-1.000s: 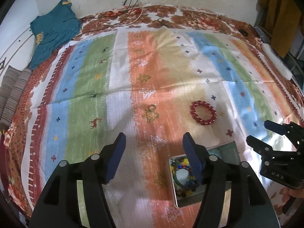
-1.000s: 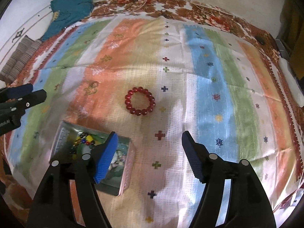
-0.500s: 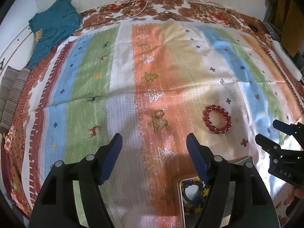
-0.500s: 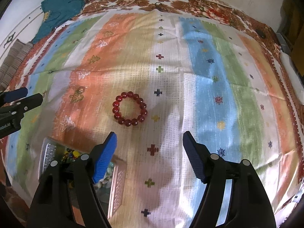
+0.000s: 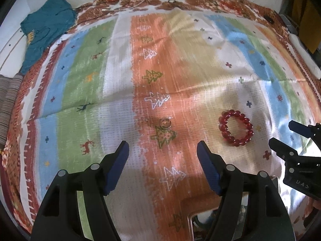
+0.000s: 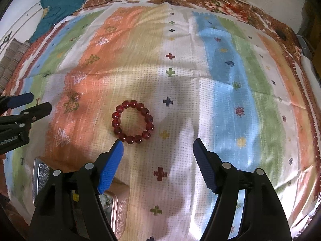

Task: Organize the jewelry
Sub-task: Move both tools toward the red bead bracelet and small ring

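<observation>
A red bead bracelet (image 6: 133,122) lies flat on the striped cloth, just beyond my right gripper (image 6: 157,147), which is open and empty. In the left wrist view the same bracelet (image 5: 236,128) sits to the right, and a small ring (image 5: 165,123) lies on the orange stripe ahead of my left gripper (image 5: 163,150), also open and empty. A metal jewelry tin (image 6: 120,202) with beads inside stands near the front, mostly hidden behind my right gripper's left finger; its rim (image 5: 190,221) shows at the bottom of the left wrist view. The right gripper (image 5: 280,134) shows at that view's right edge.
The striped cloth (image 5: 120,92) covers a floral bedspread (image 5: 210,2). A teal garment (image 5: 46,28) lies at the far left corner beside a striped cushion (image 5: 8,100). Cables run along the far edge. A white object (image 5: 305,56) lies at the right side.
Both grippers have moved forward and lower over the cloth. The ring and bracelet have come closer, and the tin has slid down toward the bottom of both views.
</observation>
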`<control>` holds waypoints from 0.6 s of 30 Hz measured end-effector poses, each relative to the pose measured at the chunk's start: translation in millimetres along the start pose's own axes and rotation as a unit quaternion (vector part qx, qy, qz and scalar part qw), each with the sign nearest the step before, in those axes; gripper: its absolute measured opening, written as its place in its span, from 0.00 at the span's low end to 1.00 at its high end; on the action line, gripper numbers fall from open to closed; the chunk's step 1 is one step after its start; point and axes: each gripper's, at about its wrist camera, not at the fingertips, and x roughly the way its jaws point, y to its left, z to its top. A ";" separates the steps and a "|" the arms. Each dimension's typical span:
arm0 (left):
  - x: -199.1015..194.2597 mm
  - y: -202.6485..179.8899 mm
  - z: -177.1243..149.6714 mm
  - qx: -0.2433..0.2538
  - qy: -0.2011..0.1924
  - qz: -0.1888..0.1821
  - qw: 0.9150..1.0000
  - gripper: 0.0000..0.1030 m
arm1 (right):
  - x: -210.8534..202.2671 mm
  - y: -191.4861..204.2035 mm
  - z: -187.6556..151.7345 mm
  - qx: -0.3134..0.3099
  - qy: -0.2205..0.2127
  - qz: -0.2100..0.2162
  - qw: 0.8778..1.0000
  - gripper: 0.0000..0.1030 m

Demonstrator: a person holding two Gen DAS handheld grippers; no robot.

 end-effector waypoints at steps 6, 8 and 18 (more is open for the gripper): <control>19.6 -1.1 5.1 0.004 0.017 0.000 1.000 0.68 | 14.3 0.5 5.4 -0.001 0.012 0.004 1.000 0.70; 24.4 0.2 8.4 0.000 0.019 -0.005 1.000 0.68 | 19.4 0.0 6.6 0.000 0.017 0.003 1.000 0.70; 49.9 0.4 18.9 0.004 0.036 0.004 0.999 0.68 | 41.6 1.8 11.2 -0.010 0.036 -0.007 0.999 0.70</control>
